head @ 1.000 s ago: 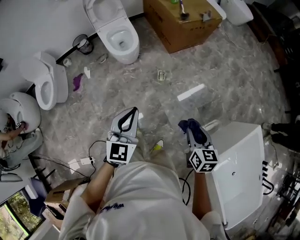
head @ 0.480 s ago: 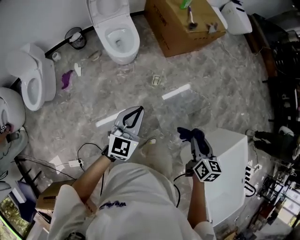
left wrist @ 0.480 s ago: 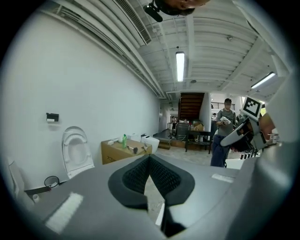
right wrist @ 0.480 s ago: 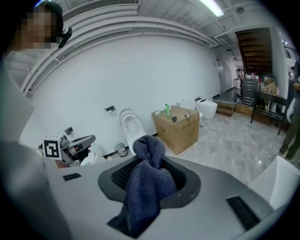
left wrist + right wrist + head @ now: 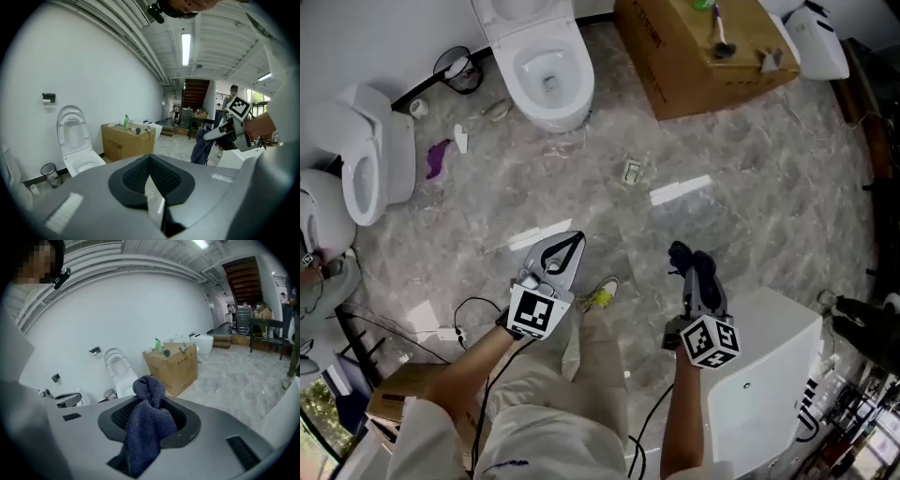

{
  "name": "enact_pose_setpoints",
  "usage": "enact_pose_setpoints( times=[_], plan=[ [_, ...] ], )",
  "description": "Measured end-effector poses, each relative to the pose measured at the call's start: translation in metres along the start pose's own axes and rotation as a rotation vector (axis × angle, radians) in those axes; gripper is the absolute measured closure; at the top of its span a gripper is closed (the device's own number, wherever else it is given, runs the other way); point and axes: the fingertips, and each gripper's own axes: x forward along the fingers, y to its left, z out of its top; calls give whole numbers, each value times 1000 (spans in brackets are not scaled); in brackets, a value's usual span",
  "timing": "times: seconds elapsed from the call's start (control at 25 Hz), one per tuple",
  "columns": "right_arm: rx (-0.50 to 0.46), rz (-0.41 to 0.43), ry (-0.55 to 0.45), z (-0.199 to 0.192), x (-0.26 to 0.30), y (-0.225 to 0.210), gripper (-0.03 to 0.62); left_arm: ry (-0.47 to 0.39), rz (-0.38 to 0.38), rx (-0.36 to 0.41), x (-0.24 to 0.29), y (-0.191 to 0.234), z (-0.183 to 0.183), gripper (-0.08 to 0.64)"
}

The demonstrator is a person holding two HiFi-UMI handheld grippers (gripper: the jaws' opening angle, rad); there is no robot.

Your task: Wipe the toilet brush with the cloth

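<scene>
Head view: person stands on the floor, both grippers held out in front. Left gripper (image 5: 572, 242) has its jaws closed tip to tip, with nothing in them. Right gripper (image 5: 701, 291) is clamped on the cloth (image 5: 686, 258), which bunches above the jaws. A dark-headed item on the box (image 5: 675, 66) is probably the brush (image 5: 720, 39); it is too small to be sure and well apart from both grippers. A cable (image 5: 478, 309) lies on the floor near the person's feet. Left gripper view: jaws meet along a thin seam and hold nothing. The box stands ahead beside the toilet (image 5: 77, 154), with a green bottle (image 5: 126, 122) and the presumed brush (image 5: 138, 130) near each other on top. Right gripper view: the cloth (image 5: 149, 399) is pinched at one fold, a knot sticking up and the rest hanging loose below the jaws. Risks, as judged: wiping has not begun. The grip takes only a fold, so drag along the brush could pull the cloth out. The left jaws must open before they can take the handle; a late opening would shove the brush off the box. A careless reach could tip the bottle. The cable could catch a foot on the way over.
</scene>
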Motion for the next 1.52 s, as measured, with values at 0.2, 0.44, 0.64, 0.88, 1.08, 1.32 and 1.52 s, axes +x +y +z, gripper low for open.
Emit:
enact_pose_setpoints(
  times=[0.2, 0.44, 0.64, 0.88, 1.08, 1.32, 1.52],
  plan=[
    [52, 16, 13, -92, 85, -36, 465, -1, 32, 9, 71, 5, -85, 558],
    [-18, 54, -7, -167, 189, -58, 465, -37, -34, 76, 154, -12, -175, 558],
    [-92, 74, -53, -207, 267, -79, 465, -73, 3, 55, 200, 3, -247, 558],
    [-251, 169, -16, -246, 351, -101, 465, -134, 26, -94, 252, 40, -326, 558],
    [-383, 322, 63, -268, 390, -81, 465, -156, 12, -72, 288, 70, -361, 558],
    [-650, 383, 53, -266, 410, -61, 465, -225, -33, 163, 312, 68, -356, 558],
    [-683, 358, 46, -271, 412, -80, 465, -268, -53, 178, 321, 65, -357, 558]
  ],
)
